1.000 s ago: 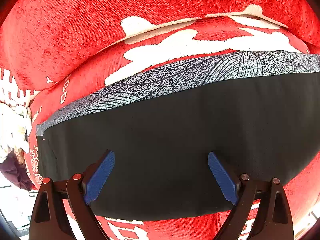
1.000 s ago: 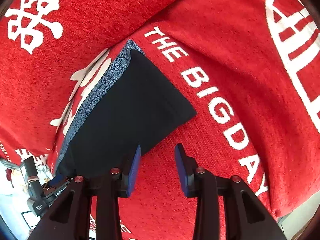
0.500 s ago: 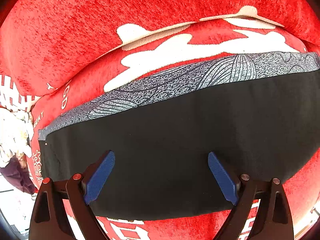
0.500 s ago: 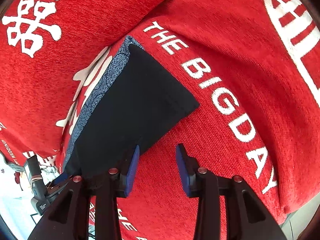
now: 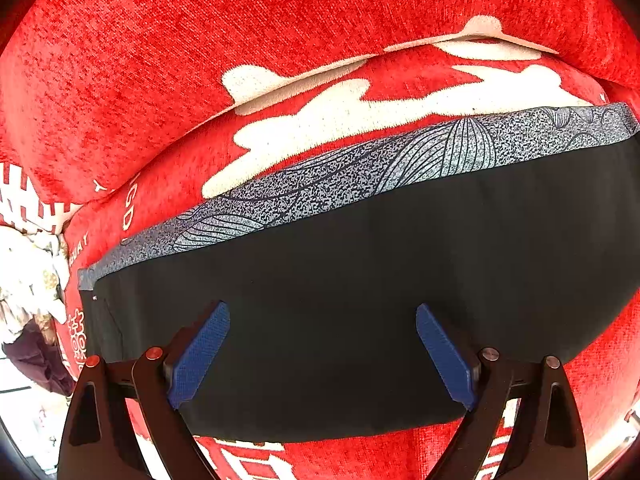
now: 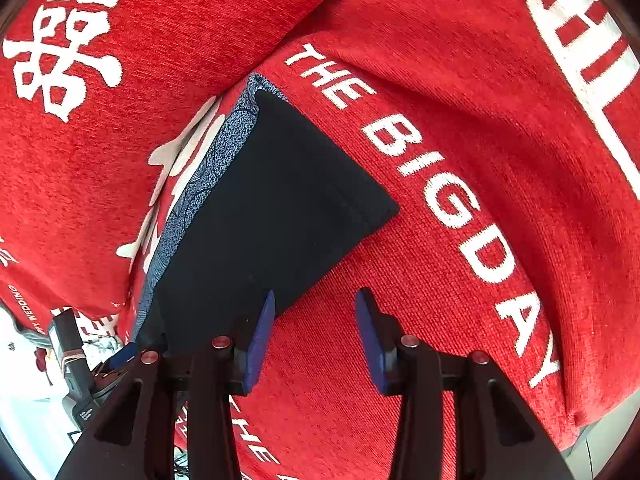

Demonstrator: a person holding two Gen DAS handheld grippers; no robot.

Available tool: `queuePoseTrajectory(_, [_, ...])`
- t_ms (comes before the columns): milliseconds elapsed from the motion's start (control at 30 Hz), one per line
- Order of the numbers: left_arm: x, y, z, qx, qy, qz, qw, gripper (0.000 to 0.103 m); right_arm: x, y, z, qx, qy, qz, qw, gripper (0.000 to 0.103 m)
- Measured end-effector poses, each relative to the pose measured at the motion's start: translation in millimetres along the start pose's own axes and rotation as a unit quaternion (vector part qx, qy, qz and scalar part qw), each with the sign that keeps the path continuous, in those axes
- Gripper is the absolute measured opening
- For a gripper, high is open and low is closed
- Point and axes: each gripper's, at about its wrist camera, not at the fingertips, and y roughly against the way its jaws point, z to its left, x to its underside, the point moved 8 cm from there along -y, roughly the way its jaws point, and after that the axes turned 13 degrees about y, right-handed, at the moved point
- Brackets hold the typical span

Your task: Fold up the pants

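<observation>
The pants lie folded into a flat dark rectangle on the red cushion of a sofa, their long far edge, with the grey patterned band, running along the seam where the seat meets the backrest. In the right wrist view the near corner of the pants points toward the white lettering on the cover.

The left gripper hovers over the middle of the cloth with its jaws wide apart and nothing between them. The right gripper sits at the near long edge; its jaws have just been opening, and only bare red cover shows between the 2 pads, the left pad just beside the fabric's edge.

The cloth looks thin, soft and light, probably stretchy, so it will sag and slide on itself rather than hold a crease. The plush cover should grip it a little. For 1 more fold, pinching all layers together at a short end's 2 corners seems safest; grabbing only the top layer would likely peel the stack open.
</observation>
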Motion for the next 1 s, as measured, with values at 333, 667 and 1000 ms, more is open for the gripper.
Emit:
queuePoseTrajectory(333, [-6.1, 19.9, -20.4, 0.014, 0.001, -0.011, 0.9998, 0.095, -1.2, -1.6, -3.5, -0.016, -0.018, -0.006, 1.0, 0.046])
queuePoseTrajectory(667, [-2.9, 28.2, -40.9, 0.049, -0.001, -0.007, 0.9988, 0.095, -4.7, -4.8, -13.5, -0.054, -0.056, -0.026, 0.997, 0.046])
queuePoseTrajectory(1000, [13.9, 14.8, -54.8, 0.103, 0.022, 0.022, 0.9942, 0.095, -19.8, -8.3, -20.6, -0.135, -0.102, -0.106, 0.98, 0.058])
